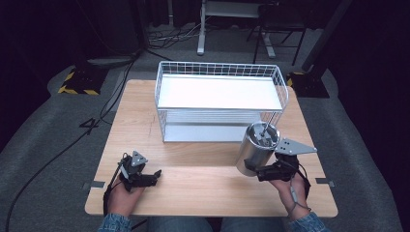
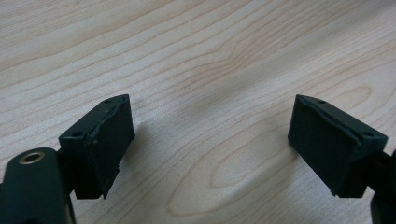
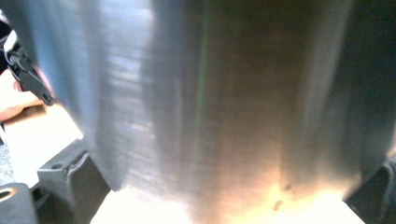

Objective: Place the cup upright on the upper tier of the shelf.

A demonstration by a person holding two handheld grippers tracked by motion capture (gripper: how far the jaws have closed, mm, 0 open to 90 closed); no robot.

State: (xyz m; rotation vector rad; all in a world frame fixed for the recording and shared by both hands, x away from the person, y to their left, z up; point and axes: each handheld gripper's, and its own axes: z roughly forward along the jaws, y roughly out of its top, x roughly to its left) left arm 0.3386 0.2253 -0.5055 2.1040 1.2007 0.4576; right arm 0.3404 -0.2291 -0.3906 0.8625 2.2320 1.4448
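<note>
A brushed-metal cylinder (image 1: 255,147) with an open top and metal parts inside hangs tilted above the wooden table (image 1: 193,186), just in front of the wire basket's right end. My right gripper (image 1: 250,167) is shut on its lower side wall. In the right gripper view the cylinder (image 3: 210,93) stands close in front, with the right gripper (image 3: 224,191) holding it between both jaws. My left gripper (image 1: 157,175) rests low at the table's front left. In the left gripper view the left gripper (image 2: 210,140) is open, with bare wood between its pads.
A white wire basket (image 1: 220,66) with a white shelf and a lower tray stands at the back middle of the table. A dark floor with cables and stand legs surrounds the table. Bare wood lies between the two hands.
</note>
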